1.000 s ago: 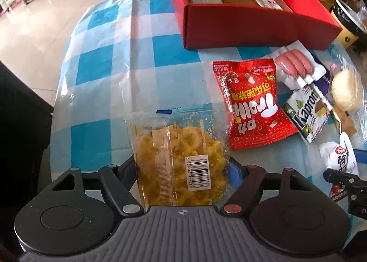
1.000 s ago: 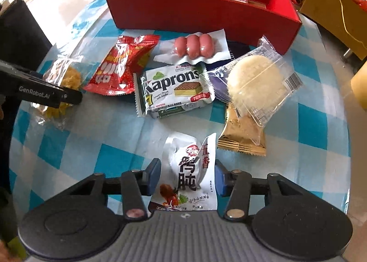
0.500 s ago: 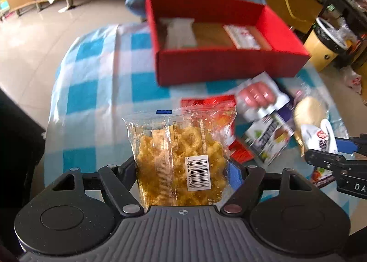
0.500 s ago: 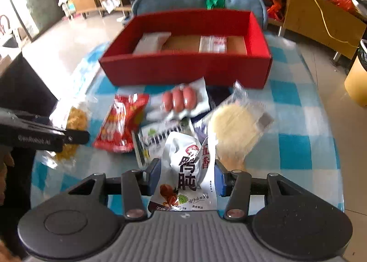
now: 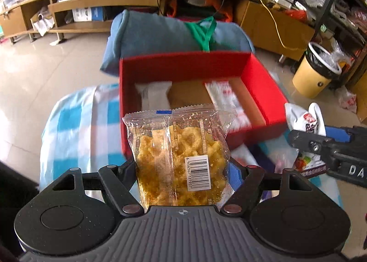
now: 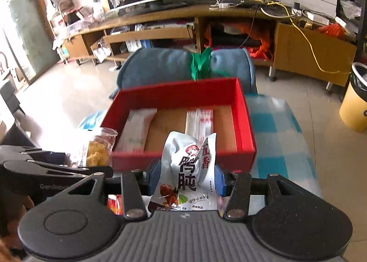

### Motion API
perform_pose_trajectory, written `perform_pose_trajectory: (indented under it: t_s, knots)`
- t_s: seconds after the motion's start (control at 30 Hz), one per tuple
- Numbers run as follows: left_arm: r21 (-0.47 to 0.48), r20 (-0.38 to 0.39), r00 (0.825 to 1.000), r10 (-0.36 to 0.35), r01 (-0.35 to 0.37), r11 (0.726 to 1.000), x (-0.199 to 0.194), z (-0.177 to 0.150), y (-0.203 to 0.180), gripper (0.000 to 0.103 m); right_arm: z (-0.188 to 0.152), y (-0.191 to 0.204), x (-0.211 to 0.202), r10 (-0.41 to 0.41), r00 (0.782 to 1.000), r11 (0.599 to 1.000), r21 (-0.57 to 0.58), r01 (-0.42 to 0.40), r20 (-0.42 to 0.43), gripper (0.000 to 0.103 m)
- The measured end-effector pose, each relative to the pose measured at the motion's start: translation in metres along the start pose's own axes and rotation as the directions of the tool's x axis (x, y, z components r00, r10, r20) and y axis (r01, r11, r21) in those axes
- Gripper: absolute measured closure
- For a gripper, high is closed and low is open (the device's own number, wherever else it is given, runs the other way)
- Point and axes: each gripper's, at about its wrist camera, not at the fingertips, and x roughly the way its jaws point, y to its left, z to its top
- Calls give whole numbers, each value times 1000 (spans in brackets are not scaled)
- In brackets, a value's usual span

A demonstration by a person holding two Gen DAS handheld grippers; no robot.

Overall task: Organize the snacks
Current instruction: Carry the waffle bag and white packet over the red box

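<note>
My left gripper is shut on a clear bag of yellow lattice crisps and holds it up in front of the red box. My right gripper is shut on a silver pouch with Chinese writing, raised before the near wall of the red box. The box holds a white packet on its left and a red-and-white packet in the middle, on a brown floor. The right gripper with its pouch shows at the right of the left wrist view. The crisps show at the left of the right wrist view.
The box stands on a blue-and-white checked tablecloth. A blue rolled cushion with a green tie lies behind the box. A yellow bin stands on the floor to the right. Other snacks below are mostly hidden by the grippers.
Both grippers have lifted their packets off the table and risen toward the red box. The view now looks over the box instead of down on the loose snacks.
</note>
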Motion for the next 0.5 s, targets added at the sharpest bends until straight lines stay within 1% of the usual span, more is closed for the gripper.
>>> perform_pose_trajectory:
  t_s: [0.27, 0.4, 0.5]
  knots:
    - [-28, 35, 999, 32, -31, 999, 19, 41, 2, 23, 33, -5, 27, -8, 1000, 1000, 17, 8, 23, 58]
    - [-24, 39, 997, 71, -70, 997, 32, 52, 3, 23, 44, -8, 46, -15, 1000, 1000, 25, 15, 21, 58]
    - [-37, 24, 997, 75, -74, 997, 44, 57, 4, 23, 50, -11, 64, -16, 1000, 999, 30, 16, 5, 58]
